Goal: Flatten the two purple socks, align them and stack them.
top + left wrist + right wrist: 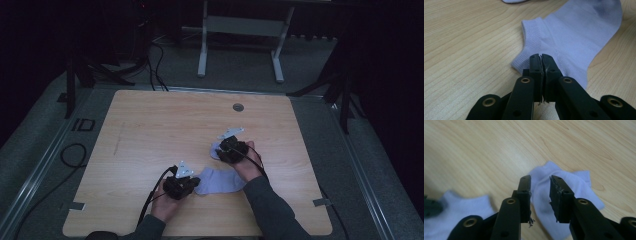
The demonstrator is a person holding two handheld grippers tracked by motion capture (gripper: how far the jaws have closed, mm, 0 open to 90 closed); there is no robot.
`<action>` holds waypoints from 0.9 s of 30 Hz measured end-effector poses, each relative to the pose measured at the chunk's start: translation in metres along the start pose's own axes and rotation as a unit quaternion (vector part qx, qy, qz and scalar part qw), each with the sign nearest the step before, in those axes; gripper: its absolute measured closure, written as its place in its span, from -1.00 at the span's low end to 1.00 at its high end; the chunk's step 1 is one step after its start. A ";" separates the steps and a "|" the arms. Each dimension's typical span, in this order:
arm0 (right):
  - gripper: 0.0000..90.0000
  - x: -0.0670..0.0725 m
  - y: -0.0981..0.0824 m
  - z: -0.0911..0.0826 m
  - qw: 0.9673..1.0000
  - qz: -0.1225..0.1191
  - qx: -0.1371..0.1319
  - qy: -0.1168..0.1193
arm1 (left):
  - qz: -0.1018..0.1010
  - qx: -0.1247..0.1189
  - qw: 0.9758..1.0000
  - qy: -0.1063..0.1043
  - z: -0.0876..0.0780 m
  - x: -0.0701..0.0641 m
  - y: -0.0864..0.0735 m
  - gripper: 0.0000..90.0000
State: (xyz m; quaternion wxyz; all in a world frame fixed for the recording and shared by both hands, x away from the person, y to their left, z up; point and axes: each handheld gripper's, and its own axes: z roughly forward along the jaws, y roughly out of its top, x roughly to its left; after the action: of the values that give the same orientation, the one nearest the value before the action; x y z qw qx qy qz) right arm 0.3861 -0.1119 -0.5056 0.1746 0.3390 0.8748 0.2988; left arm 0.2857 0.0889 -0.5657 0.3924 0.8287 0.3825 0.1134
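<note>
Beside left gripper [541,58], sock [574,35], touching

A wooden table [150,130] with a light top is being seen from above. Two pale blue socks are lying flat on it. One sock [220,181] is lying near the front edge. The other sock [215,150] is lying just behind it.

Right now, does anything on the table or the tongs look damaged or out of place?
The right tongs have frayed, chipped pad edges, with shreds hanging off one pad. Otherwise, two pale socks lie flat on the table.
</note>
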 end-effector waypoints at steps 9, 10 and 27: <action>0.47 -0.011 0.011 0.037 0.998 0.036 0.052 0.006 | -0.001 0.000 1.000 -0.001 0.000 0.000 0.000 0.94; 0.47 -0.011 0.012 0.039 0.998 0.040 0.054 0.005 | 0.000 0.000 1.000 -0.001 0.000 0.000 0.000 0.94; 0.96 -0.010 0.011 0.052 0.993 0.092 0.078 0.004 | 0.001 0.001 1.000 0.001 0.000 0.000 0.000 0.93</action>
State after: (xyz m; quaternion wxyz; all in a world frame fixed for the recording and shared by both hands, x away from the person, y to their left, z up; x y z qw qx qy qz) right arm 0.4254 -0.0916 -0.5372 0.1154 0.4299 0.8611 0.2456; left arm 0.2856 0.0884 -0.5655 0.3909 0.8297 0.3820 0.1137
